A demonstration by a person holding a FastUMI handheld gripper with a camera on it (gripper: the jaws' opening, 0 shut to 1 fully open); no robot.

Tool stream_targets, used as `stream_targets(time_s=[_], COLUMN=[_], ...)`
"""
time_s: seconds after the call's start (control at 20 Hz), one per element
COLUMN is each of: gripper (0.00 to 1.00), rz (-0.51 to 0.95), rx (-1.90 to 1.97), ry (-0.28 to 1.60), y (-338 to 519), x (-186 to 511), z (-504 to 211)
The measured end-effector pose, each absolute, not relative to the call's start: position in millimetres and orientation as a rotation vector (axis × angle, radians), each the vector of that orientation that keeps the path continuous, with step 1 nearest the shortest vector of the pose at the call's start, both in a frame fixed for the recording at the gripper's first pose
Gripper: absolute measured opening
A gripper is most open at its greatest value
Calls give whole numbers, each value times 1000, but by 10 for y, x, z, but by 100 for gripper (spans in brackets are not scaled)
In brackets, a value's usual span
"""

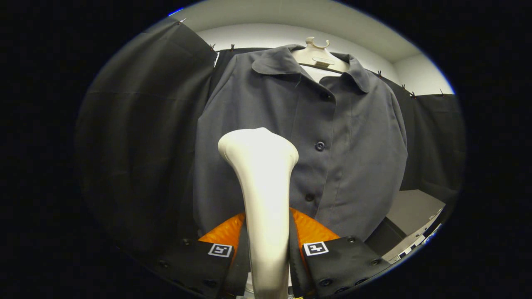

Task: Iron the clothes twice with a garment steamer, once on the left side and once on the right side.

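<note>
A cream-white garment steamer (262, 187) stands upright between my fingers, its wide head pointing up at the shirt. My gripper (266, 232) is shut on the steamer's handle, with both fingers pressing its sides. Just beyond the steamer head hangs a dark grey buttoned shirt (345, 137) on a pale hanger (318, 56). The head sits in front of the shirt's left half, left of the button row. Whether the head touches the cloth I cannot tell.
Black cloth walls (141, 137) close in behind and on both sides of the shirt. A light surface (415, 211) shows low at the right, past the shirt's hem.
</note>
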State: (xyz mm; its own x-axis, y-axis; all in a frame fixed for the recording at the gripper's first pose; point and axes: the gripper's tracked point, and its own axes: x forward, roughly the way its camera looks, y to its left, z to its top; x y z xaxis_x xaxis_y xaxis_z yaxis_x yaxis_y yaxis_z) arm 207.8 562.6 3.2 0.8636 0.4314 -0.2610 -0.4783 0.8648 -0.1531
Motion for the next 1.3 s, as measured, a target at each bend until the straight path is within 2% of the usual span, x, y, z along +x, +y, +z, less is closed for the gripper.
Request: stream_targets(time_s=[1.3], gripper=[48], rz=[459], rx=[-266], ry=[494], y=[5231], x=[1697], z=[-1461])
